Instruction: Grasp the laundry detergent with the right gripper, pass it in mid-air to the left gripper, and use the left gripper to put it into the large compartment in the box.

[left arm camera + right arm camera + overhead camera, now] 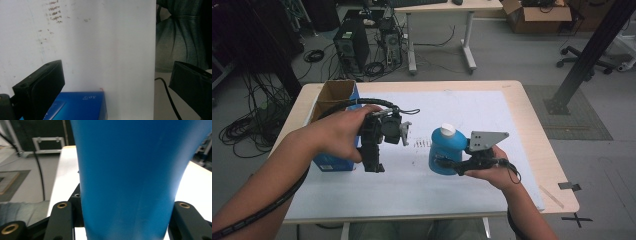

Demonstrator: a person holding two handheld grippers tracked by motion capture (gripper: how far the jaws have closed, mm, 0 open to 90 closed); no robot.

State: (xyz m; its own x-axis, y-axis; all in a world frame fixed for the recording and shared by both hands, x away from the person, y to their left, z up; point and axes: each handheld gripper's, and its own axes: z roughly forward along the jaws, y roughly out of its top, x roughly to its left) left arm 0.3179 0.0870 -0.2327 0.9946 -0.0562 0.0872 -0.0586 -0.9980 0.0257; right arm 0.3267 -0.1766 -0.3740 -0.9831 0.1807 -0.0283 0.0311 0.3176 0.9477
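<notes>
1. Worktop (pixel 522 125): a light wooden top covered by a white sheet (pixel 472 110); faint dark marks lie on the sheet near its middle.
2. Cardboard box (pixel 334 95): open-topped, with blue outer walls, standing at the left edge of the sheet. Its brown interior shows in the high view, but what it holds cannot be told. The left gripper view shows one blue printed face (pixel 80 106) from close by, at the bottom of the picture.
3. Blue bottle (pixel 446 150): upright, with a white cap (pixel 447 130), above the sheet right of centre. Whether its base touches the sheet cannot be told. The right gripper view shows its smooth blue wall (pixel 130 177) only; the cap appears in the high view.
4. Left hand-held gripper (pixel 373 162): held just beside the box and pointing down. The left gripper view shows its two jaws spread wide, with bare white sheet between them.
5. Right hand-held gripper (pixel 452 165): clamped on the lower body of the blue bottle, one jaw on each side, with a grey three-cornered plate on top.
</notes>
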